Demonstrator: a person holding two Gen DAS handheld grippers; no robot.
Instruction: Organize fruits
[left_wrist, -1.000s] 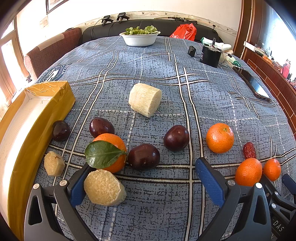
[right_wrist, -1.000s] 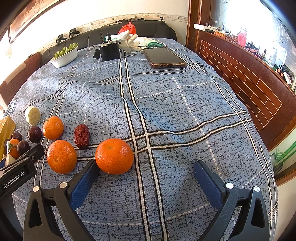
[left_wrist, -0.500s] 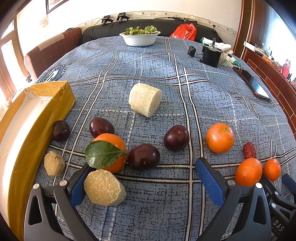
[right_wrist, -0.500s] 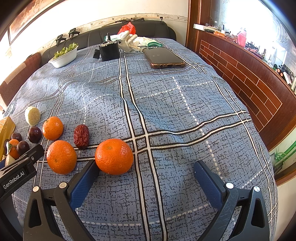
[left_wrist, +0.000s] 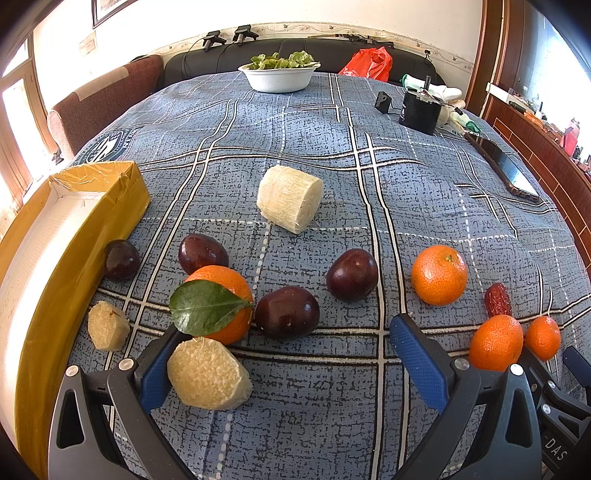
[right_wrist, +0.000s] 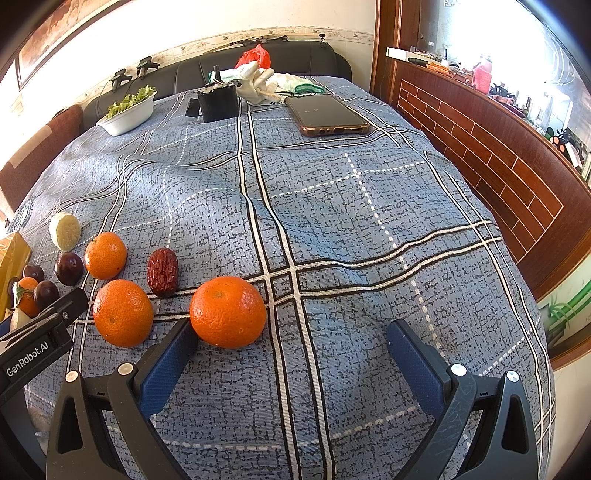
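In the left wrist view, fruit lies on a blue plaid cloth: an orange with a green leaf (left_wrist: 221, 302), dark plums (left_wrist: 287, 313) (left_wrist: 352, 275) (left_wrist: 202, 253) (left_wrist: 121, 259), pale sugarcane chunks (left_wrist: 208, 373) (left_wrist: 289, 198) (left_wrist: 108, 325), oranges (left_wrist: 439, 275) (left_wrist: 496, 342) (left_wrist: 542, 338) and a red date (left_wrist: 498, 299). My left gripper (left_wrist: 288, 363) is open and empty, its left finger beside the near cane chunk. In the right wrist view, my right gripper (right_wrist: 291, 356) is open and empty; an orange (right_wrist: 228, 312) sits just past its left finger, with two oranges (right_wrist: 122, 312) (right_wrist: 105, 255) and the date (right_wrist: 163, 272) further left.
A yellow cardboard box (left_wrist: 66, 236) lies along the left. At the back are a white bowl of greens (left_wrist: 279, 76), a black device (left_wrist: 420, 110), white gloves (right_wrist: 258, 83), a red bag (left_wrist: 368, 63) and a phone (right_wrist: 327, 115). A wooden wall (right_wrist: 491, 155) runs along the right.
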